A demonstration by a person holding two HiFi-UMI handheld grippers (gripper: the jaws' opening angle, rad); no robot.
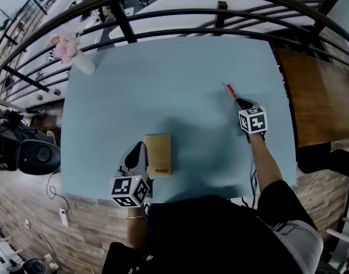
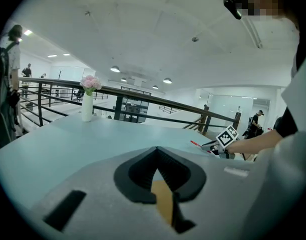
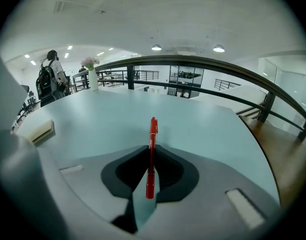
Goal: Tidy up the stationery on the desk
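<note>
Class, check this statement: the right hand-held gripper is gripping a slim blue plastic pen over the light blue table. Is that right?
Not quite: the slim plastic pen is red, not blue. The right gripper view shows it clamped between the jaws of the right hand-held gripper, over the light blue table.

Matt desk (image 1: 163, 84), glossy plastic pen (image 3: 151, 149)

Notepad (image 1: 157, 154) near-left on table (image 1: 180, 84) — pen (image 1: 231, 91) right, vase (image 1: 83, 63) far-left
</note>
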